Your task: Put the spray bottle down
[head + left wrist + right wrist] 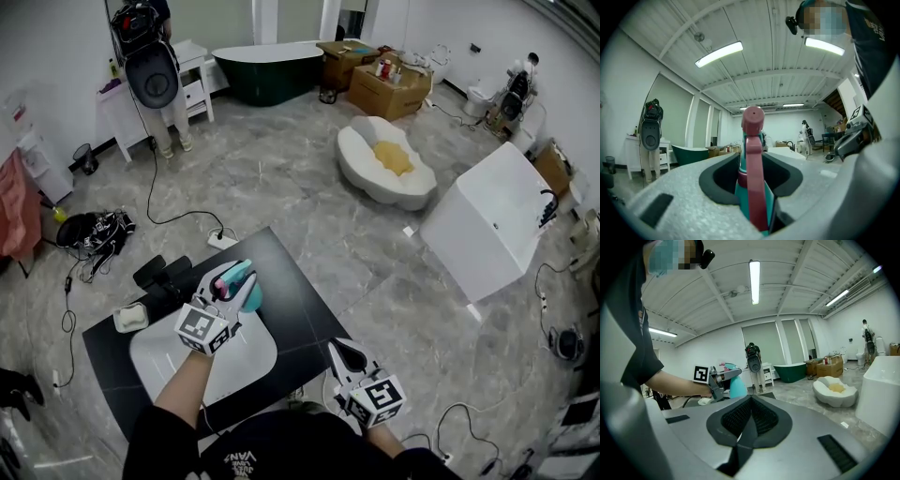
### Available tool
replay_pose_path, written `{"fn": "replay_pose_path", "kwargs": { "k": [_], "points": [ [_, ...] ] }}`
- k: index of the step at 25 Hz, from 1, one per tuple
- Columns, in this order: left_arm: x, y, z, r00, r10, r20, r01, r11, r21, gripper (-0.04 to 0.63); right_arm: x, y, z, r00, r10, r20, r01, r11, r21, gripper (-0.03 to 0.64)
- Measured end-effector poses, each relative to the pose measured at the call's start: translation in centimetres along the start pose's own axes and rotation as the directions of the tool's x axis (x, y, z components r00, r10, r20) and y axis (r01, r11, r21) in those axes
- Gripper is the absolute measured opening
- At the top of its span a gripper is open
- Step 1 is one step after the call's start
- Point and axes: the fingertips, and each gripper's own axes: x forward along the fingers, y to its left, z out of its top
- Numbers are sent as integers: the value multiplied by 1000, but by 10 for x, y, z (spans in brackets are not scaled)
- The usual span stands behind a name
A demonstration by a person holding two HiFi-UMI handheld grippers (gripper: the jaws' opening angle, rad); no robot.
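Note:
A teal spray bottle (249,293) with a pink trigger head is gripped in my left gripper (238,278), above the far edge of a white basin-shaped tray (211,370) on the black tabletop (300,300). In the left gripper view the bottle (753,187) stands upright between the jaws, and the pads press on both its sides. My right gripper (340,352) hovers at the table's near right edge, its jaws together with nothing in them. From the right gripper view, that gripper (750,401) points toward the left gripper and the bottle (732,383).
A cream sponge-like block (131,317) and black items (162,273) lie on the table's left end. On the floor beyond are a white shell-shaped tub (386,161), a white box tub (492,223), a dark green bathtub (270,70), cardboard boxes (389,89), cables and a standing person (155,80).

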Motion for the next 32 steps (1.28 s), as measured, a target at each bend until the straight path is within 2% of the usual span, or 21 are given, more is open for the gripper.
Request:
{"fn": "replay_pose_path", "kwargs": {
  "k": [4,12,21,25,32],
  "points": [
    [27,12,-16,999,5,-35,-5,1000,1,143,7,-16,2,1000,10,-25,-10,1000,-3,4],
    [65,45,-54,995,59,-86,-62,997,-33,143,18,-43,-10,997,18,-75,-17,1000,11,3],
    [98,64,-79,990,93,-102,-95,995,-16,143,33,-67,-10,996,26,-91,-25,1000,8,3],
    [103,72,-84,989,114,-90,-118,992,-35,143,35,-75,-11,995,24,-100,-23,1000,14,3],
    [102,79,-91,983,163,-78,-165,986,-19,143,36,-80,-14,993,14,-116,-12,1000,21,3]
  ]
}}
